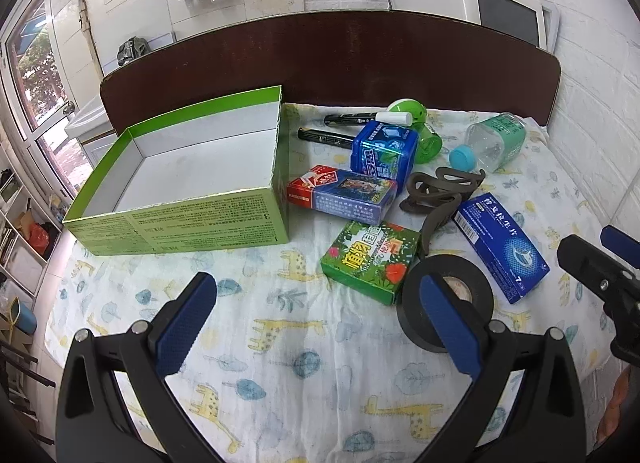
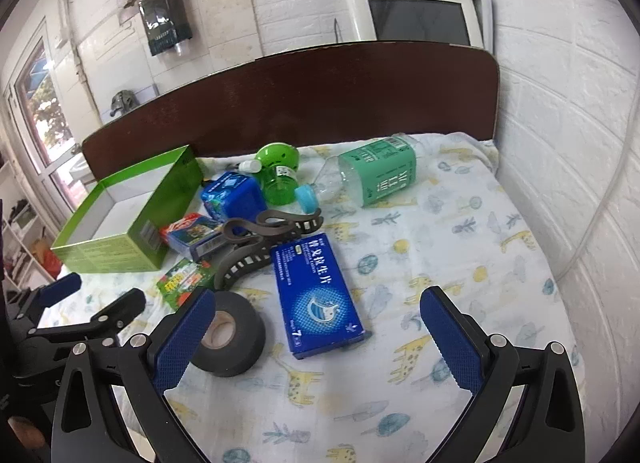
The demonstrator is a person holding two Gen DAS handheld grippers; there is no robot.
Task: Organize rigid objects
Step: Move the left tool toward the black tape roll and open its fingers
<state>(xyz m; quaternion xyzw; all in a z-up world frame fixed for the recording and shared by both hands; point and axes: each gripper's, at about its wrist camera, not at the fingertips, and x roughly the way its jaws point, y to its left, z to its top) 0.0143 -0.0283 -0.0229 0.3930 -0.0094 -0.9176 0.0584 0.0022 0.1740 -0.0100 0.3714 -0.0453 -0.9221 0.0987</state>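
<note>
An empty green box (image 1: 180, 199) (image 2: 124, 231) sits at the left on the giraffe-print cloth. To its right lie a card pack (image 1: 340, 193), a green carton (image 1: 372, 261), a blue tin (image 1: 382, 151), a blue medicine box (image 1: 500, 247) (image 2: 316, 295), black tape roll (image 1: 444, 303) (image 2: 230, 333), a dark strap (image 1: 440, 195) (image 2: 264, 239), a green bottle (image 1: 498, 139) (image 2: 372, 173), two markers (image 1: 328, 137). My left gripper (image 1: 320, 327) is open above the cloth, its right finger over the tape. My right gripper (image 2: 316, 339) is open over the medicine box.
A dark wooden headboard (image 1: 328, 59) (image 2: 304, 99) closes the back. A white brick wall (image 2: 568, 167) runs along the right. A green round device (image 1: 416, 119) (image 2: 278, 167) and a white tube (image 1: 394, 117) lie at the back. A white monitor (image 2: 416, 15) stands behind.
</note>
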